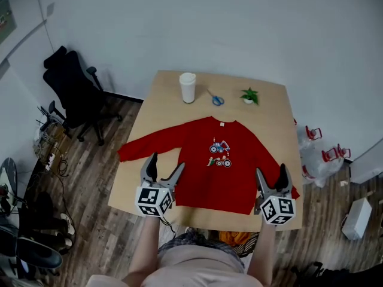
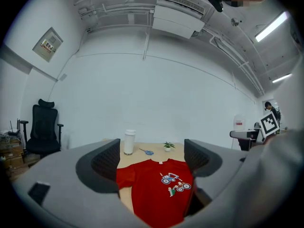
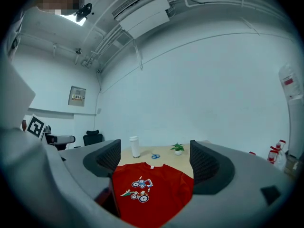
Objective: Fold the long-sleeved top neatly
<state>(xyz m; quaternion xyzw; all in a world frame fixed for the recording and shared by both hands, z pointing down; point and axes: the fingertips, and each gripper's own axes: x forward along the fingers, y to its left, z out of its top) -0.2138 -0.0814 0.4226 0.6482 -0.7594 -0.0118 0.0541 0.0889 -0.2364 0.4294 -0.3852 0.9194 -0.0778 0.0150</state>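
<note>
My left claw (image 1: pixel 166 163) and right claw (image 1: pixel 271 172) gape empty by the top (image 1: pixel 222 172); I'd pinch both hem corners evenly.

The long-sleeved top (image 1: pixel 215 163) lies spread on the table (image 1: pixel 163 107); behind it, left to right: cup (image 1: pixel 187 88), scissors (image 1: pixel 216 100), potted plant (image 1: pixel 249 95).

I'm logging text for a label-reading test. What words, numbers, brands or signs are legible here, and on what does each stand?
No text can be read in any view.
Red long-sleeved top: tractor print only, no words.
Left marker cube and right marker cube: black-and-white square patterns, no letters.
Wall panel: print too small to read.
Bottle label: red, too blurred to read.
</note>
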